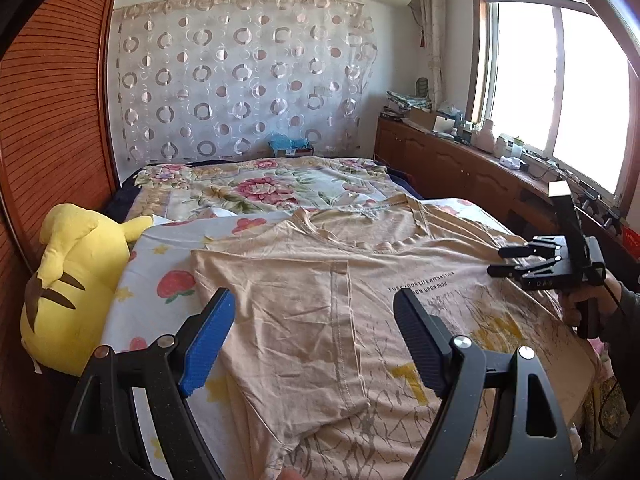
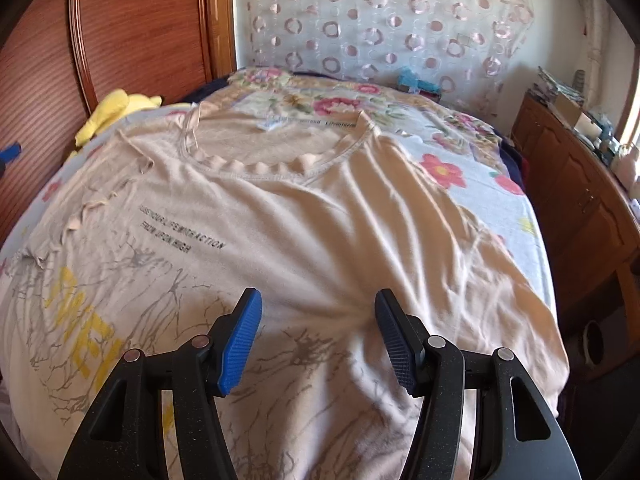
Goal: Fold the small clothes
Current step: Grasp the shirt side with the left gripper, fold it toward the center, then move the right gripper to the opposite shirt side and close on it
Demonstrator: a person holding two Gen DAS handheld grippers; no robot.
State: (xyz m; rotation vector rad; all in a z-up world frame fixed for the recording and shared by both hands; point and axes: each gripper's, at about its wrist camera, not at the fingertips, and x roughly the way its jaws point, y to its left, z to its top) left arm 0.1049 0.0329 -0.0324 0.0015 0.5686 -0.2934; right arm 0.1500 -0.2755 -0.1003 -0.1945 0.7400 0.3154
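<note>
Lying collar-far along the bed (image 1: 248,184), the T-shirt (image 1: 320,300) keeps its unfolded right sleeve nearest the right tongs (image 2: 318,340), which gape empty like the left tongs (image 1: 314,344).

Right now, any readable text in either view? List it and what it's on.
"FROM UPON HIGH": second small black line on the beige T-shirt.
Line above it: ends in "ACTION", the rest too blurred.
Big yellow letters on the shirt front: cut off, not readable.
Neck label and printed neck tape: too small.
"DAS", faintly, on the right tongs.
</note>
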